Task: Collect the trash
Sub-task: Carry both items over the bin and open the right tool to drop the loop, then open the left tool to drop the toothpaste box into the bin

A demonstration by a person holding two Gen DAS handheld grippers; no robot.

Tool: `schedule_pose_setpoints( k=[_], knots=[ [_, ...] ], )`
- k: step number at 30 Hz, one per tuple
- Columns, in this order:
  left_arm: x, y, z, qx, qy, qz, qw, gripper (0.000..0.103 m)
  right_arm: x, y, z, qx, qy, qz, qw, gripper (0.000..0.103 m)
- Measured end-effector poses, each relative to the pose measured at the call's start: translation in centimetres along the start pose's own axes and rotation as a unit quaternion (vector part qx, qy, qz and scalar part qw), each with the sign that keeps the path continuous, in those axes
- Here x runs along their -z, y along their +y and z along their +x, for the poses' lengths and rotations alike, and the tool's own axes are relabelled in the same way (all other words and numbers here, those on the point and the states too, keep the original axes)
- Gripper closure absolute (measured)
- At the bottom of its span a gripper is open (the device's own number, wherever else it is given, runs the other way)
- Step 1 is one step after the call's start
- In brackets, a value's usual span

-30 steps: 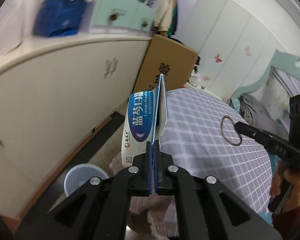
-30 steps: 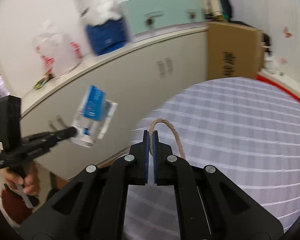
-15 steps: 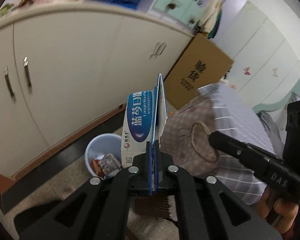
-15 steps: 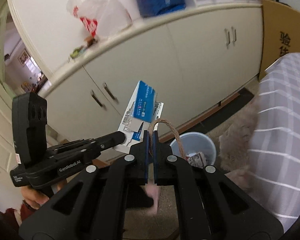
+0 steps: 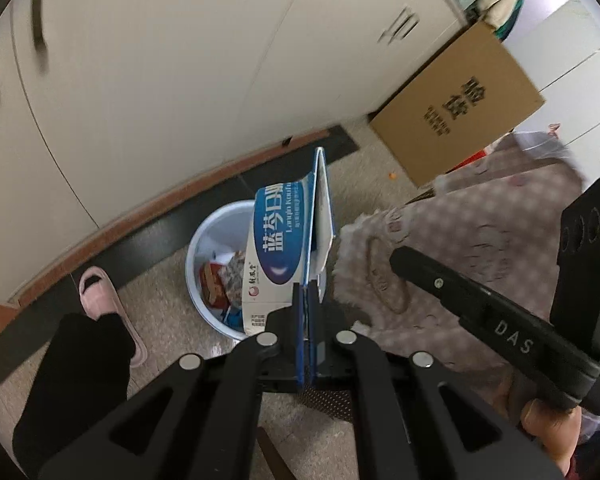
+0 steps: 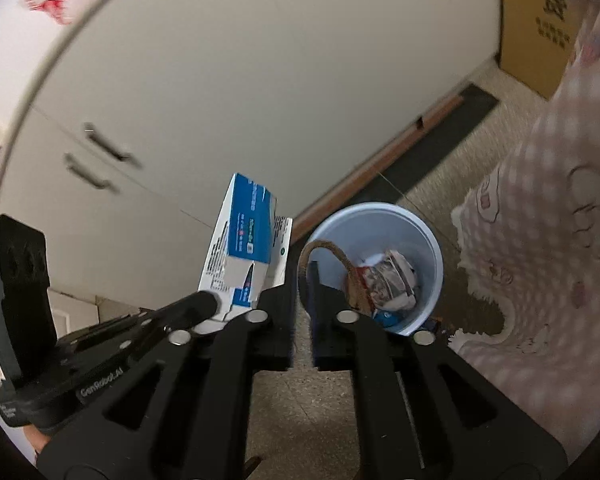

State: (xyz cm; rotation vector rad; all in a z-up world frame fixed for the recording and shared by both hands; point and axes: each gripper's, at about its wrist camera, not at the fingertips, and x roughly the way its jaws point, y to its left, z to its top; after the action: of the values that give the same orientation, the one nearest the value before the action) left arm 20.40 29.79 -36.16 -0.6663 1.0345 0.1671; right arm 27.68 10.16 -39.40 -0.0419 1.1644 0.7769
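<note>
Left wrist view, bin (image 5: 198, 250) half hidden behind carton (image 5: 278, 256)

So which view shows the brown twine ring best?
The right wrist view: the brown twine ring arches between the right gripper's just-opened jaws, over the pale blue bin. In the left wrist view no ring can be made out against the patterned blanket.
</note>
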Motion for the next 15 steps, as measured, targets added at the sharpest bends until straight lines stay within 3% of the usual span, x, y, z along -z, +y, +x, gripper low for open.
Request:
schedule_pose_setpoints(
  k=[2,15],
  knots=[
    [0.0,0.4,1.7,-0.005,0.012,-0.001,0.9999,0.101,0.2,-0.6,1.4,0.013,0.001,0.008,1.0,0.053],
    [0.5,0.6,6.9,-0.023,0.056,0.007,0.9982,0.101,2.1,-2.2,4.2,0.101,-0.009,-0.016,0.995,0.05]
  ],
)
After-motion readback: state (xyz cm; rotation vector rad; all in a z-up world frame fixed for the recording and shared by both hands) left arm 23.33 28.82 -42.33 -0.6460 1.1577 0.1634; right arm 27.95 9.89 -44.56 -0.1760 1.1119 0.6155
